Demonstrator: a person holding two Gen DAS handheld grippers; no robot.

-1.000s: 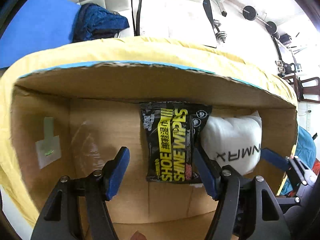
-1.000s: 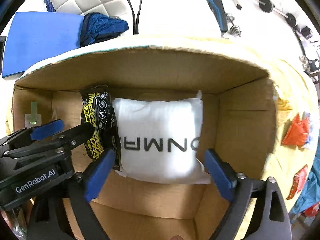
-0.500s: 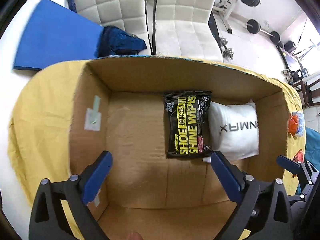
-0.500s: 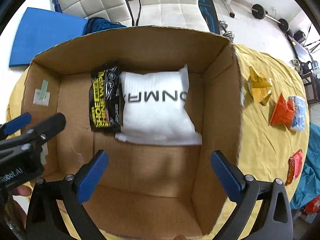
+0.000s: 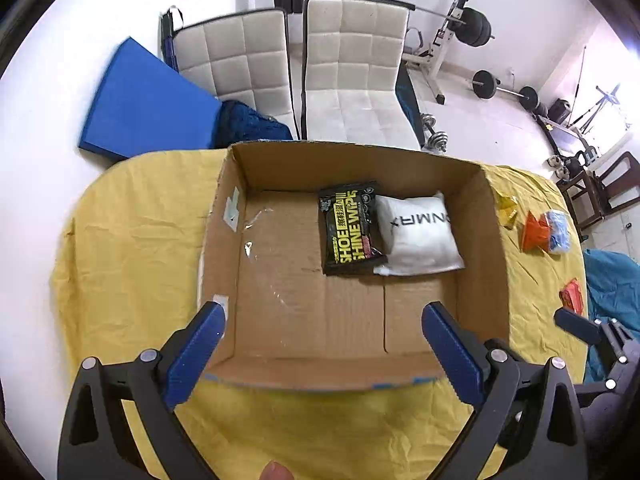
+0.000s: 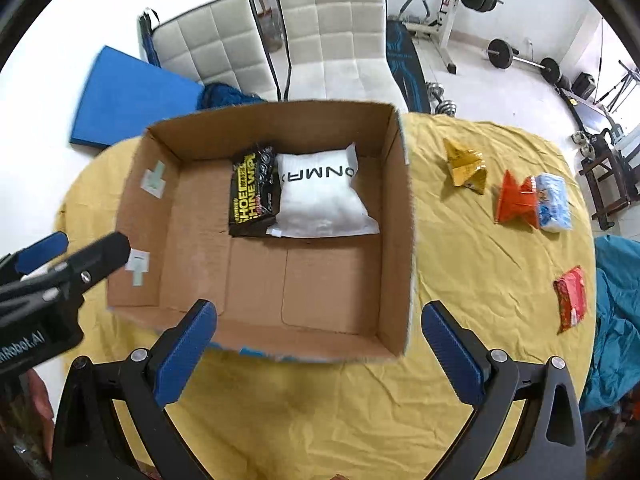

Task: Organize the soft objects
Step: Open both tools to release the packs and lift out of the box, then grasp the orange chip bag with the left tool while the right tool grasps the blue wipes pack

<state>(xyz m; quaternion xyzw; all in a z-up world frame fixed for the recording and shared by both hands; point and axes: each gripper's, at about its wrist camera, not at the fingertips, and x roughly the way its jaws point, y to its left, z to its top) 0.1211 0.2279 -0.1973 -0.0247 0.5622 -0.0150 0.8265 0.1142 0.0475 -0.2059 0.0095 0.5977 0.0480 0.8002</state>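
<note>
Both hand-held grippers, left hand-held gripper [image 5: 320, 340] and right hand-held gripper [image 6: 320, 332], are wide open and empty; slippery loose packets [image 6: 516, 200] may slip during pickup toward the cardboard box [image 6: 400, 208].

Inside the cardboard box [image 6: 404, 216], at its far side: wipes pack [image 6: 253, 190] left, touching pillow pack [image 6: 320, 196] right. Right of box, on tablecloth [image 6: 460, 264]: four snack packets [image 6: 516, 200].

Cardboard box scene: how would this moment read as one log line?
left gripper open, empty | right gripper open, empty | wipes pack, white pouch in box | snack packets on tablecloth
</note>
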